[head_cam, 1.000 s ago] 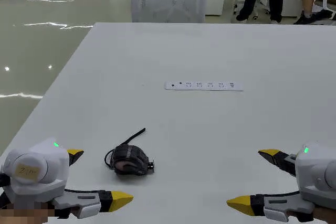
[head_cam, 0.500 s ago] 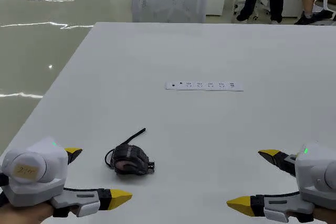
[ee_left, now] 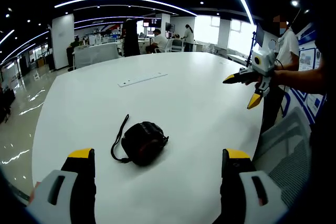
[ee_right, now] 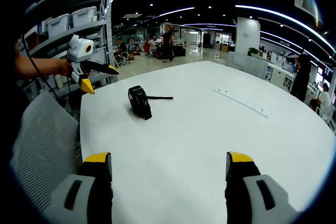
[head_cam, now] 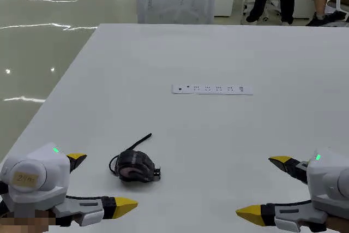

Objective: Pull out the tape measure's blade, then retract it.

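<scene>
While left gripper [head_cam: 103, 183] and right gripper [head_cam: 262, 185] gape, the black tape measure [head_cam: 134, 166] seems retracted.

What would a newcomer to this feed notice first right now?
The dark tape measure lies near the front edge of the white table, strap trailing. The yellow-tipped left gripper and right gripper hover either side, both open, holding nothing. A white power strip lies farther back.
</scene>
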A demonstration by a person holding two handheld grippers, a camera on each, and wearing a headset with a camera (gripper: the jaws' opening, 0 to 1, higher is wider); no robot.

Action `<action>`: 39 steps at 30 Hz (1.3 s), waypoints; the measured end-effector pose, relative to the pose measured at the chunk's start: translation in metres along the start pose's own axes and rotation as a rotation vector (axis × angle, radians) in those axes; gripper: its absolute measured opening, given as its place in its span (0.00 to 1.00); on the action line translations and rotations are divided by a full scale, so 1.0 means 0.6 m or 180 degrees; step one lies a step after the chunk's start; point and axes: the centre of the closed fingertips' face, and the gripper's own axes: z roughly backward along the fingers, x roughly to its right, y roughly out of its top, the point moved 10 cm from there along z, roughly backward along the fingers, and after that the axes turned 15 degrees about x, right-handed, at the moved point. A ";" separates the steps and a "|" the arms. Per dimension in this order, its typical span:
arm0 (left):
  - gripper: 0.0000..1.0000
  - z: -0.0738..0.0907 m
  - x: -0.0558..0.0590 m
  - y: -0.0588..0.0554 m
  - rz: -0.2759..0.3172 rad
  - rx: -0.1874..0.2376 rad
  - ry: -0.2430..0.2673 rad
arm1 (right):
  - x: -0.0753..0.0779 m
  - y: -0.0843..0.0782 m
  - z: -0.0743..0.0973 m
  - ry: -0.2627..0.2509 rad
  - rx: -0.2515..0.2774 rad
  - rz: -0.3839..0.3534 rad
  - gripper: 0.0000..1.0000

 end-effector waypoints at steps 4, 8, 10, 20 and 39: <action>0.99 0.000 0.002 0.000 -0.0011 0.0014 -0.0012 | 0.002 -0.001 0.001 -0.0001 -0.0012 0.0002 0.92; 0.99 0.001 0.003 0.001 0.0016 0.0033 -0.0016 | 0.003 -0.001 0.002 -0.0008 -0.0011 -0.0003 0.92; 0.99 0.000 0.000 -0.002 0.0033 0.0038 -0.0021 | 0.002 -0.001 0.003 -0.0008 -0.0012 -0.0002 0.92; 0.99 -0.001 0.006 0.007 0.0030 0.0082 -0.0025 | 0.003 -0.005 0.004 -0.0012 -0.0029 -0.0016 0.93; 0.91 0.002 0.009 0.010 0.0057 0.0124 -0.0060 | 0.004 -0.008 0.004 -0.0018 -0.0055 -0.0018 0.93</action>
